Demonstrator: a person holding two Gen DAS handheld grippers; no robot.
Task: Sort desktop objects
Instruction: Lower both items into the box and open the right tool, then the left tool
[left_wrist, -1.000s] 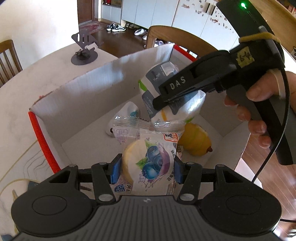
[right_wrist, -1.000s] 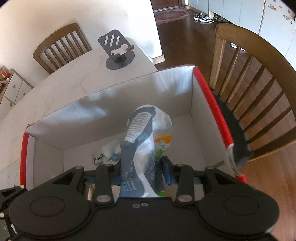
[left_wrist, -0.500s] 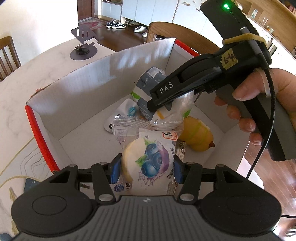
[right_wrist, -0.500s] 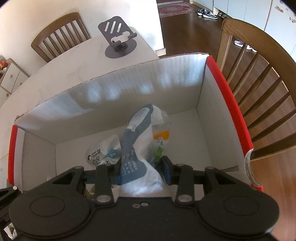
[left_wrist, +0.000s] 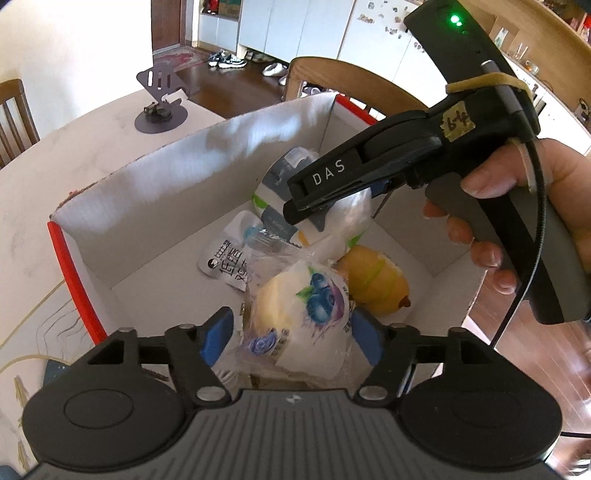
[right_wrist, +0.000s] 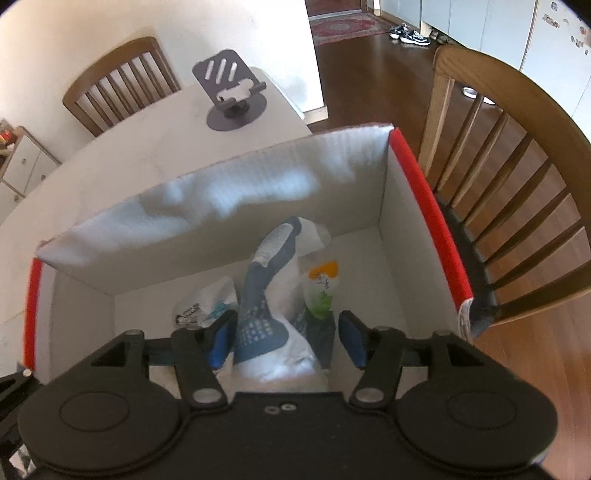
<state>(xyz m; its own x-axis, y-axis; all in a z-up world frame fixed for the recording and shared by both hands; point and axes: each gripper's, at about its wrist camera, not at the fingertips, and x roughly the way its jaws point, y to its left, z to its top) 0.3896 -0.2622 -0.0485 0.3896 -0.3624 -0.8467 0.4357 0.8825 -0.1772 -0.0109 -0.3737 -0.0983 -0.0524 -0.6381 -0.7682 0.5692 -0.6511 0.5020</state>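
Both my grippers hang over the white box (right_wrist: 388, 229) with fingers spread, left gripper (left_wrist: 291, 334) loose around the blueberry pastry (left_wrist: 299, 314), right gripper (right_wrist: 282, 338) around the blue-white pouch (right_wrist: 273, 295), for dropping in.

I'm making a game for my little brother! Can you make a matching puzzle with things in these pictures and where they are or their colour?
1 blueberry packet
2 yellow fruit
3 phone stand
4 box edge

A red
B on the table, outside the box
C between the open left tongs
D lying on the box floor beside the packet

Pairs: 1-C, 2-D, 3-B, 4-A.
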